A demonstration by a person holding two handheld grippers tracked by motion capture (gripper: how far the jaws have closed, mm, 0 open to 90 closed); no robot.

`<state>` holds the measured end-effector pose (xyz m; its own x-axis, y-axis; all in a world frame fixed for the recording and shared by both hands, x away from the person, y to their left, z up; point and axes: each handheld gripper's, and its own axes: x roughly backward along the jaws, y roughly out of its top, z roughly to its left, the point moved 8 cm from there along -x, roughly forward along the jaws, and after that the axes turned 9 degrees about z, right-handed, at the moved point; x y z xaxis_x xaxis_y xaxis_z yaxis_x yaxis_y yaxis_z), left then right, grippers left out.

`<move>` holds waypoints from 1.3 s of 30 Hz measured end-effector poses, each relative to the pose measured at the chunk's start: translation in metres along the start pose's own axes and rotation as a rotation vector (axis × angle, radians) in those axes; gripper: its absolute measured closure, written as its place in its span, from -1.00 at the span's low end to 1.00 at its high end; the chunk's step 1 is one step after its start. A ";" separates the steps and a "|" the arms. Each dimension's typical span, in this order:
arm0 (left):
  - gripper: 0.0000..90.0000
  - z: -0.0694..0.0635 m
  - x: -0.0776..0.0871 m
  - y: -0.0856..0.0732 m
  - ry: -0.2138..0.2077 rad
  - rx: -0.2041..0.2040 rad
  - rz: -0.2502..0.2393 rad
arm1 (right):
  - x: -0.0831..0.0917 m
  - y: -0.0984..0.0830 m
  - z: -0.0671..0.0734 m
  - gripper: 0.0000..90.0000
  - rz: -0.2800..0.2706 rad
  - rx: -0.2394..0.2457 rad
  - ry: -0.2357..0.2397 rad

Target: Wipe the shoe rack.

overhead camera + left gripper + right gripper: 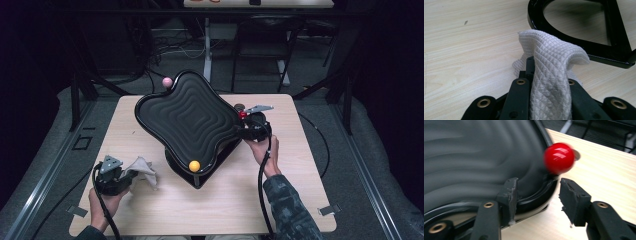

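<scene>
A black wavy tray sits tilted on a black stand in the middle of the wooden table. Coloured balls sit at its corners: a pink ball at the far one, an orange ball at the near one, a red ball at the right. My right gripper is at the right corner. In the right gripper view the tray's rim lies between the jaws of my right gripper, just below the red ball; the right pad stands apart from it. My left gripper is shut on a white waffle cloth at the table's near left.
The stand's black base frame lies just beyond the cloth. Dark floor, cables and another table's legs are behind the far edge. Bare wood stretches along the near edge and at the right of the table.
</scene>
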<state>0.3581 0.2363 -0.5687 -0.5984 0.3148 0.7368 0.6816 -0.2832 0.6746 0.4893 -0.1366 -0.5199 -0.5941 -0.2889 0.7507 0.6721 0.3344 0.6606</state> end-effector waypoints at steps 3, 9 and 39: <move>0.85 0.000 -0.001 -0.001 0.003 -0.002 0.006 | 0.011 -0.010 0.020 -0.12 -0.001 0.027 0.062; 0.85 -0.002 -0.001 -0.001 0.004 -0.006 0.010 | 0.031 -0.027 0.065 -0.43 0.001 0.082 0.176; 0.85 -0.003 -0.002 -0.002 -0.003 -0.013 0.012 | 0.045 -0.045 0.167 0.32 -0.038 0.263 0.354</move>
<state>0.3568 0.2334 -0.5716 -0.5889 0.3143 0.7446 0.6830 -0.2990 0.6664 0.3589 -0.0144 -0.5169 -0.3976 -0.5791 0.7117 0.4905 0.5214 0.6983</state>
